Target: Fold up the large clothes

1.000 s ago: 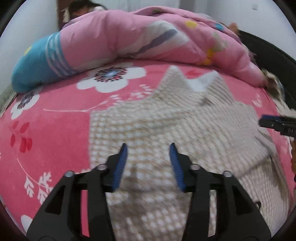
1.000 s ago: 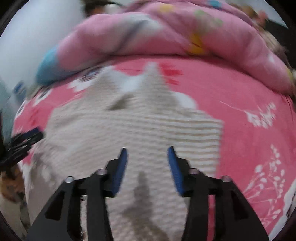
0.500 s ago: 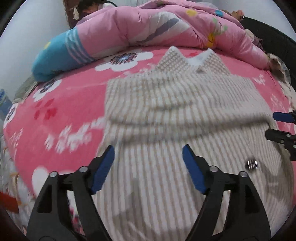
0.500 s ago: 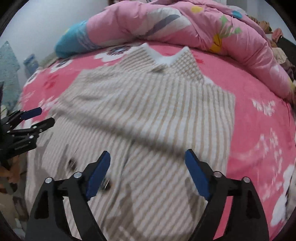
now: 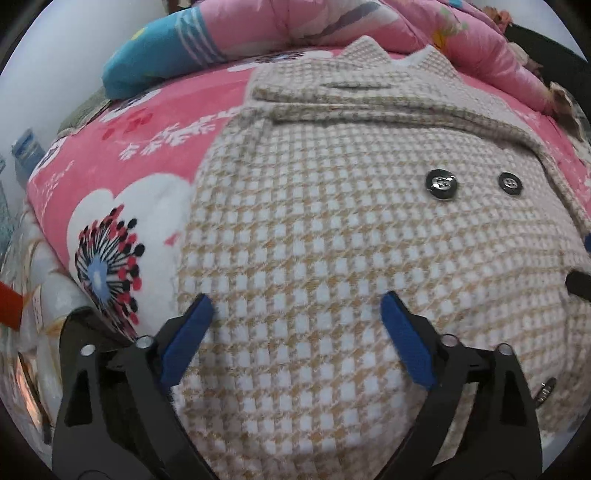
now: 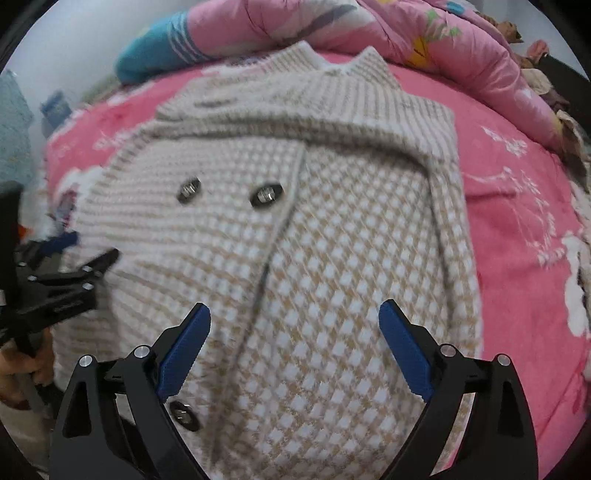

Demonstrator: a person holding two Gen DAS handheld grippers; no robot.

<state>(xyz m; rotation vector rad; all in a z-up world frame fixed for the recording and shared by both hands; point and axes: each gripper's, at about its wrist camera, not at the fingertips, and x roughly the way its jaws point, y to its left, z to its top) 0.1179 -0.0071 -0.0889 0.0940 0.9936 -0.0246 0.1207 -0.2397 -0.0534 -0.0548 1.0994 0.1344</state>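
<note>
A beige and white houndstooth coat (image 5: 332, 221) lies flat on the pink bed, collar at the far end, dark buttons (image 5: 440, 183) on its front. It also shows in the right wrist view (image 6: 332, 240). My left gripper (image 5: 295, 325) is open and empty, low over the coat's near left part. My right gripper (image 6: 295, 332) is open and empty, low over the coat's near right part. The left gripper shows at the left edge of the right wrist view (image 6: 66, 266). The sleeves look folded across the coat's upper part.
The pink floral bedspread (image 5: 147, 147) covers the bed. A rolled pink and blue quilt (image 5: 258, 33) lies along the far side behind the collar. The bed's left edge (image 5: 44, 295) drops off beside my left gripper. Dark furniture (image 5: 546, 40) stands at the far right.
Both grippers opened wide and pulled back toward the coat's near hem, dropping lower over it. The buttons came into view.
</note>
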